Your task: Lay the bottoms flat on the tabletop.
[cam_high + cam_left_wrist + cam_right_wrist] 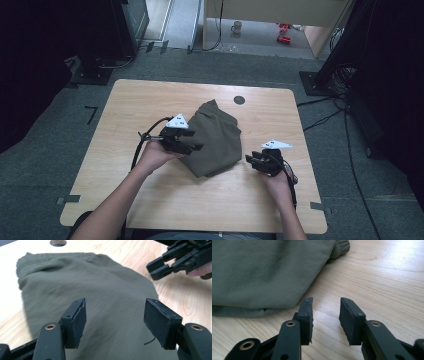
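Note:
An olive-green folded garment (pixel 215 137) lies in the middle of the light wooden table (pixel 150 100). My left gripper (pixel 196 140) hovers over the garment's left edge, held from the left. In the left gripper view it (pixel 115 307) stands wide open above the cloth (pixel 100 285), its pads clear of it. My right gripper (pixel 250 160) sits just right of the garment's near corner, low over the bare wood. In the right gripper view it (pixel 326 305) is open to a narrow gap with nothing between the pads, and the cloth (pixel 262 272) lies ahead to the left.
A dark round hole (pixel 239 99) is set in the table behind the garment. Bare wood surrounds the cloth on all sides. Cables and dark equipment stands sit on the grey floor around the table, and a mug (pixel 236 27) stands far back.

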